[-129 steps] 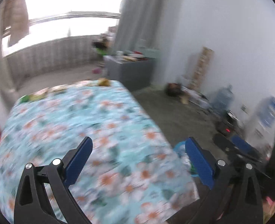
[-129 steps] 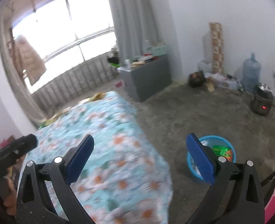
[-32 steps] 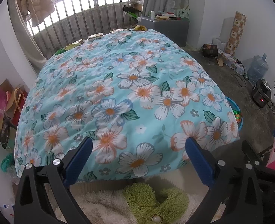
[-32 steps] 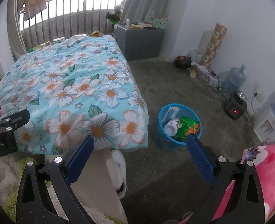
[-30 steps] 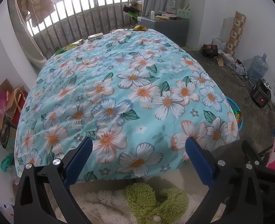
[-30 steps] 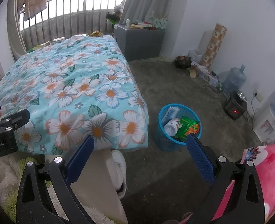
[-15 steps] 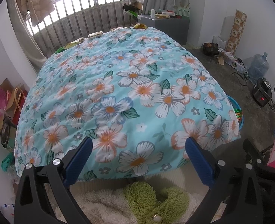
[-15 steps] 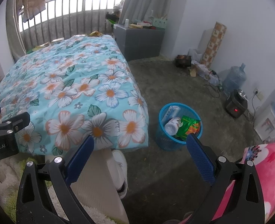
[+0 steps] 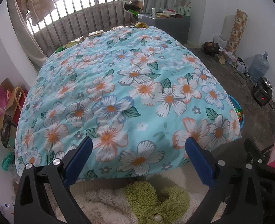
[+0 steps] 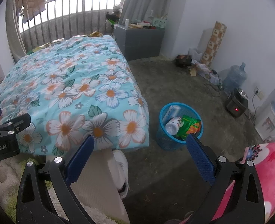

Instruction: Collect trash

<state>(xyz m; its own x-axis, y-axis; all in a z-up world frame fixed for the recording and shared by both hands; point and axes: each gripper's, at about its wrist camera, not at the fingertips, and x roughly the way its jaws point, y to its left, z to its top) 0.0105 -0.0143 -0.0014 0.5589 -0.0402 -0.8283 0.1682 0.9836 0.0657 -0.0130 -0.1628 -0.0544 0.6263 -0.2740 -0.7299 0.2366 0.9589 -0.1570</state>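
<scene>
Left claw (image 9: 137, 160) released, empty, above foot of bed (image 9: 130, 85); right claw (image 10: 139, 160) released, empty, over floor near blue bin (image 10: 180, 130)

Step, as judged: searching for next trash. Four wrappers (image 9: 95, 33) lie along far bed edge by railing, well apart from claws

Bin holds three visible pieces: bottle, box, green packet

Next move calls for reach across bed to nearest wrapper, then carry to bin
</scene>
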